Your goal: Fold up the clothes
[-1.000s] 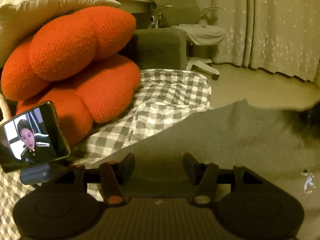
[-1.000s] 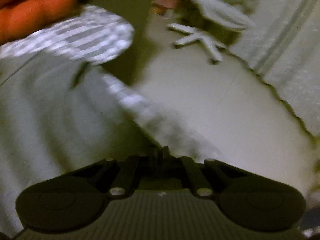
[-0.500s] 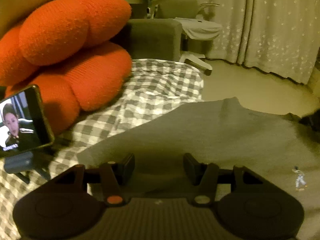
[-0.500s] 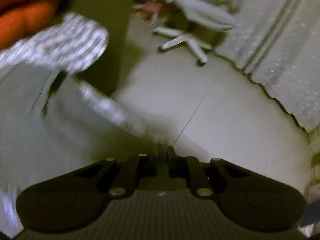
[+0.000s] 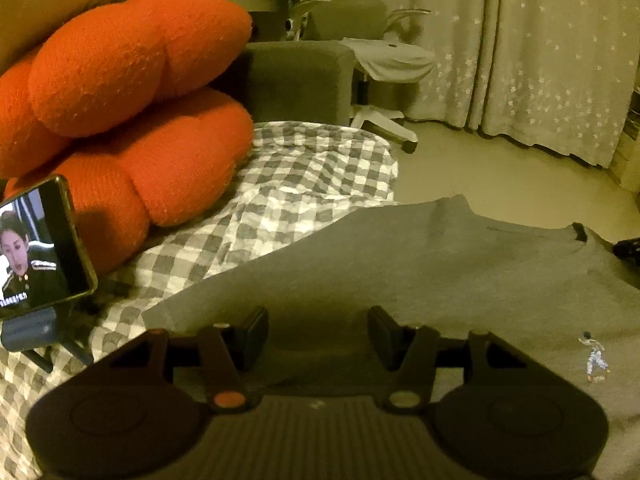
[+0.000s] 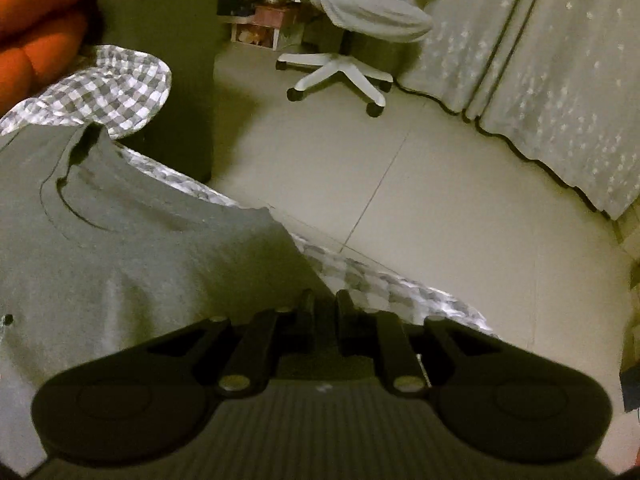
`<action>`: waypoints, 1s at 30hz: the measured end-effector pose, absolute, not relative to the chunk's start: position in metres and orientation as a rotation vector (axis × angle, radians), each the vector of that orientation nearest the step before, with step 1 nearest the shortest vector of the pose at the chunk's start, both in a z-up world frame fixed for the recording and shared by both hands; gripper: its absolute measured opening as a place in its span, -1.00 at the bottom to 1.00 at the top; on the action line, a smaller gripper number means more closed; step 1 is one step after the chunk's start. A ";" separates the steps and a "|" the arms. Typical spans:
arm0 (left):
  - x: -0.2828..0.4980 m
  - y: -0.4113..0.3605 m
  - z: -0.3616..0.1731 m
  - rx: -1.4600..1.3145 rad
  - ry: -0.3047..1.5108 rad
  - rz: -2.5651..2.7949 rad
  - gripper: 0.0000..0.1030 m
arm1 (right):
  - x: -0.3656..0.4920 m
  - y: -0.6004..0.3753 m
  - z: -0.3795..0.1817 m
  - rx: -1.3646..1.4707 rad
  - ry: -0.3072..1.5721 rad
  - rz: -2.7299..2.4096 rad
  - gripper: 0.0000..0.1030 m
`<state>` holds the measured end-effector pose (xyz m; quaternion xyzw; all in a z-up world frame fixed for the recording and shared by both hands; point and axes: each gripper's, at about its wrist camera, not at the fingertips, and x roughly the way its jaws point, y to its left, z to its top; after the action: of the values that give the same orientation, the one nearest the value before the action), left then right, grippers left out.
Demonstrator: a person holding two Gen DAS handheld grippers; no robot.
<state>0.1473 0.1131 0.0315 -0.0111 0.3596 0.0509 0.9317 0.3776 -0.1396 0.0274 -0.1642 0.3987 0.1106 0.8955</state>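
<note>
A grey T-shirt (image 5: pixel 440 272) lies spread flat on a bed with a grey-and-white checked sheet (image 5: pixel 304 184). It has a small printed figure (image 5: pixel 594 354) on its front. My left gripper (image 5: pixel 318 332) hovers low over the shirt's left part, open, with nothing between its fingers. In the right wrist view the shirt (image 6: pixel 120 248) shows its neckline (image 6: pixel 72 196), and its right edge runs down to my right gripper (image 6: pixel 323 308). That gripper's fingers stand a narrow gap apart at the edge, and the cloth is not clamped.
Big orange cushions (image 5: pixel 132 100) and a phone on a stand (image 5: pixel 36 248) sit on the bed at the left. Beyond the bed's right edge (image 6: pixel 384 284) is bare floor (image 6: pixel 440 200) with a white office chair (image 6: pixel 352 40) and curtains (image 6: pixel 540 60).
The right gripper swept the shirt's edge rightward and has come to rest, its fingers going from fully shut to slightly apart. The shirt now lies flatter. The left gripper stayed open, shifting slightly.
</note>
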 end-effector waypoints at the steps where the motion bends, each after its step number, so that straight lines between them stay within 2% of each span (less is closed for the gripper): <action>1: 0.148 0.115 0.031 -0.027 0.732 0.107 0.10 | 0.376 -0.136 0.029 -0.353 0.819 0.241 -1.00; 6: 0.149 0.119 0.032 -0.028 0.720 0.117 0.10 | 0.376 -0.129 0.031 -0.475 0.703 0.043 -1.00; 9: 0.151 0.127 0.037 -0.039 0.699 0.104 0.12 | 0.378 -0.124 0.009 -0.555 0.740 -0.032 -1.00; 12: 0.152 0.135 0.042 -0.052 0.674 0.087 0.24 | 0.363 -0.134 0.020 -0.419 0.674 -0.012 -0.96; 14: 0.157 0.143 0.047 -0.063 0.659 0.055 0.38 | 0.352 -0.164 0.044 -0.179 0.651 0.027 -0.49; 16: 0.166 0.146 0.055 -0.055 0.647 0.009 0.42 | 0.344 -0.187 0.060 -0.063 0.655 0.077 0.01; 17: 0.170 0.143 0.059 -0.035 0.637 -0.022 0.42 | 0.341 -0.191 0.063 -0.080 0.670 0.097 0.04; 19: 0.181 0.137 0.064 0.000 0.628 -0.074 0.42 | 0.336 -0.192 0.064 -0.169 0.717 0.137 0.04; 22: 0.204 0.127 0.053 0.027 0.667 -0.112 0.59 | 0.335 -0.184 0.055 -0.294 0.770 0.169 0.04; 27: 0.241 0.109 0.035 0.074 0.732 -0.176 0.59 | 0.339 -0.197 0.043 -0.185 0.779 0.248 0.03; 28: 0.248 0.106 0.031 0.083 0.745 -0.189 0.54 | 0.340 -0.194 0.039 -0.196 0.792 0.253 -0.07; 30: 0.260 0.097 0.020 0.123 0.780 -0.215 -0.01 | 0.339 -0.183 0.033 -0.265 0.777 0.266 -0.56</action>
<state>0.2602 0.0970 0.0203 0.0596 0.3792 -0.1047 0.9175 0.3388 -0.1834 0.0334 -0.1283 0.3765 0.1289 0.9084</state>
